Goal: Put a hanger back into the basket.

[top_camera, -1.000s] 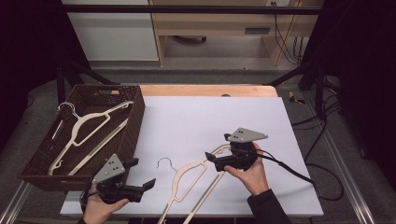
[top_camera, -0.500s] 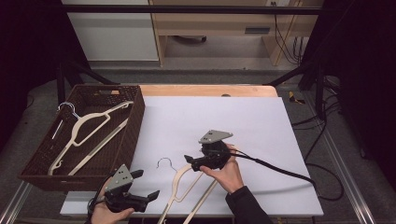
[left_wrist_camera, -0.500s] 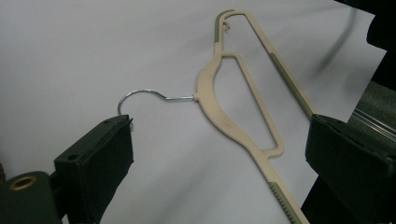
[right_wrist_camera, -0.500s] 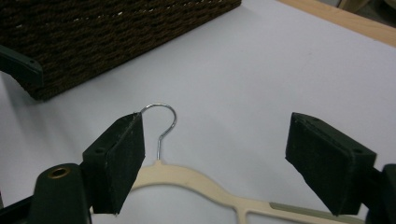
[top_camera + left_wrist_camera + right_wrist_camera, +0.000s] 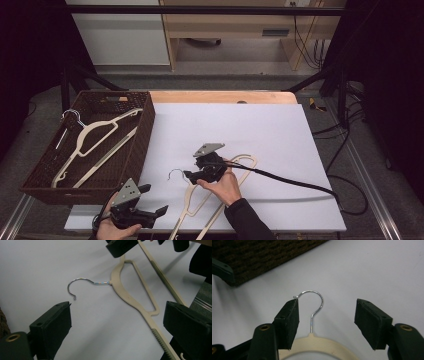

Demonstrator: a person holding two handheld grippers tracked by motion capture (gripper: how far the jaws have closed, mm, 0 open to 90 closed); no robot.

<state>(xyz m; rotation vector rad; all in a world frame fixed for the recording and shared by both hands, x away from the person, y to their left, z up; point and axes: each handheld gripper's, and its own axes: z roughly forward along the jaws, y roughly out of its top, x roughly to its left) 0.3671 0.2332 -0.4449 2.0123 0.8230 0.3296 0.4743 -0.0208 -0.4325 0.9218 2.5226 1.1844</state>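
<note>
My right tool (image 5: 192, 174) sits over the neck of the cream hanger (image 5: 200, 200) lying flat on the white table (image 5: 280, 135), just right of the brown basket (image 5: 145, 125). Its jaws have just been closing, yet they stand spread either side of the wire hook (image 5: 312, 305), pads clear of it. My hand (image 5: 222, 185) covers part of the hanger's shoulder, and the hanger's lower end is cut off at the table's near edge. My left tool (image 5: 152, 212) hangs near the basket's front corner, jaws wide apart with nothing between them, pointing toward the hook. A second hanger (image 5: 95, 140) lies inside the basket.
</note>
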